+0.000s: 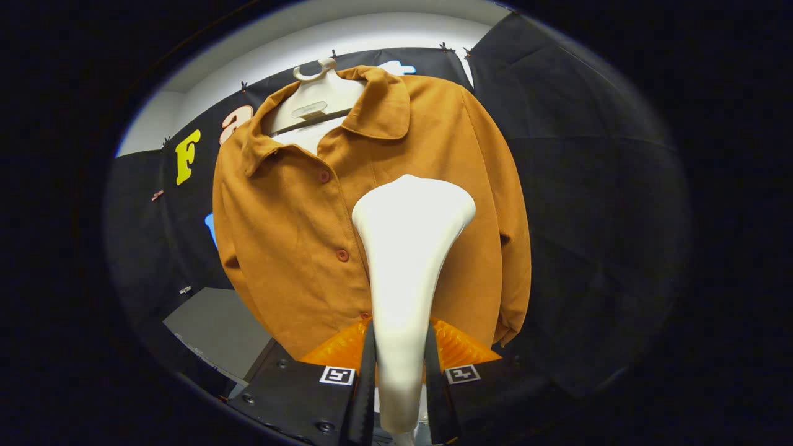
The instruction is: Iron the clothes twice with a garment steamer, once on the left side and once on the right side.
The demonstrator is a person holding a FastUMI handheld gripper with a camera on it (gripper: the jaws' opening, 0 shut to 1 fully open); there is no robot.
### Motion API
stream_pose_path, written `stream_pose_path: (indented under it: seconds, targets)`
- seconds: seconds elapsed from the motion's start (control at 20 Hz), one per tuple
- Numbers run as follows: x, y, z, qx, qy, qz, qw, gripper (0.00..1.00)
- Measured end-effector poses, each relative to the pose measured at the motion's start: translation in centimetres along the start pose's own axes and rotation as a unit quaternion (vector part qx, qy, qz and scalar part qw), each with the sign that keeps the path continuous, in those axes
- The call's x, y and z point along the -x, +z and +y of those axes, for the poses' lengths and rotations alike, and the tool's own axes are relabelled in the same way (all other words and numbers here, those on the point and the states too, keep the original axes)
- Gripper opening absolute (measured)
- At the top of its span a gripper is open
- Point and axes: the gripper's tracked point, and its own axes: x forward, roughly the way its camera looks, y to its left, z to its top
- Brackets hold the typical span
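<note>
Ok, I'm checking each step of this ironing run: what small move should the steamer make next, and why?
Probably bring the steamer head forward until it lies flat on the shirt's front panel. The gripper has its jaws shut on the white steamer's handle, and the head sits just beside the button placket, roughly mid-chest; whether it already touches the cloth cannot be told.

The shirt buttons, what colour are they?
The buttons are rust red on the ochre shirt, clearest in the gripper view, beyond the claw shut on the white steamer.
</note>
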Motion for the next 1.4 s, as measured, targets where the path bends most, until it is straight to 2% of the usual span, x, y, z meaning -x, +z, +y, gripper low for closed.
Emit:
stream_pose_path:
  seconds: [0.25,0.75,1.15,1.4]
  targets:
    - [-1.2,-3.6,-0.9,-0.018,0.007,0.039,0.999,0.38]
    - [-2.0,-12.7,-3.0,-0.050,-0.019,0.137,0.989,0.38]
    - [-2.0,-16.3,-3.1,-0.068,-0.045,0.180,0.980,0.38]
    - [-1.4,-16.7,-3.0,-0.075,-0.073,0.184,0.977,0.38]
